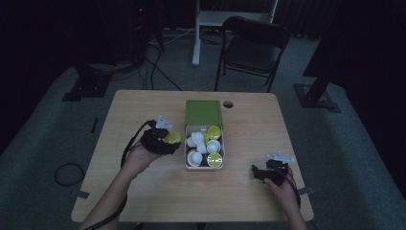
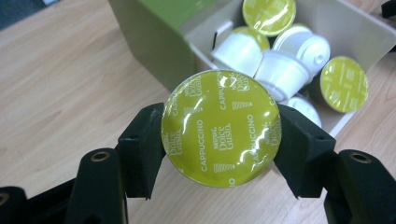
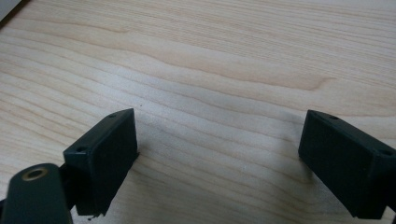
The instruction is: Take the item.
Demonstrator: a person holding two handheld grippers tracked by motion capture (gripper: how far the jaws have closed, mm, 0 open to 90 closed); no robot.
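Note:
A coffee capsule point(image 2: 220, 127) with a yellow-green foil lid marked "Cappuccino" is clamped between the two black jaws of my left gripper point(image 2: 220, 140). In the high view that gripper point(image 1: 168, 140) hovers with the capsule point(image 1: 172, 138) just left of an open box point(image 1: 204, 165) on the table. The box point(image 2: 154, 42) holds several capsules, some white point(image 2: 285, 70), some lid-up in green point(image 2: 344, 84). My right gripper point(image 1: 256, 171) rests low near the table's right front, its jaws wide apart. Bare wood lies between its jaws point(image 3: 219, 154).
The box's green lid point(image 1: 203, 112) lies folded back behind it. A round cable hole point(image 1: 228, 104) sits at the table's far edge. A folding chair point(image 1: 253, 48) stands beyond the table. Bare wooden tabletop point(image 1: 143, 191) stretches along the front.

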